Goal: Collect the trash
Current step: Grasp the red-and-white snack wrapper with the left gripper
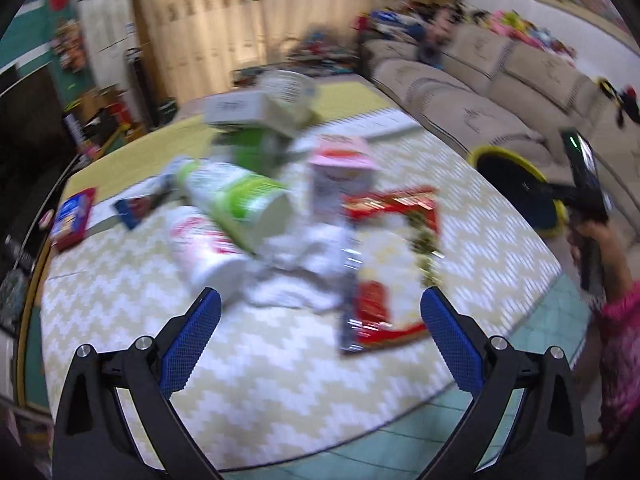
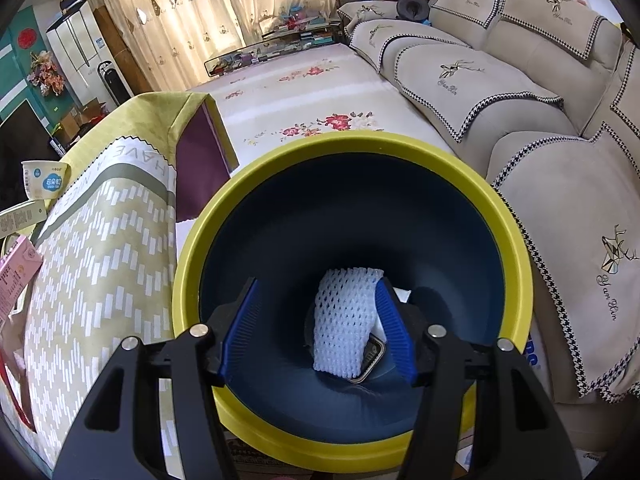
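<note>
While the right gripper point(image 2: 318, 330) hangs over the yellow-rimmed bin point(image 2: 352, 152), its blue fingers point(image 2: 394, 332) stand apart and grip nothing; down in the bin's dark well, between and just beyond them, lies a white foam net point(image 2: 346, 320) with a small dark packet point(image 2: 370, 362) poking out under it. The left gripper point(image 1: 320, 334) has its fingers spread wide and empty above the chevron-patterned counter point(image 1: 120, 320). Ahead of those fingers sits the blurred trash pile: a green-and-white canister point(image 1: 240, 200), a red-and-white wrapper point(image 1: 384, 264) nearest the right finger, a pink carton point(image 1: 340, 168), crumpled white paper point(image 1: 296, 280) between the fingertips
</note>
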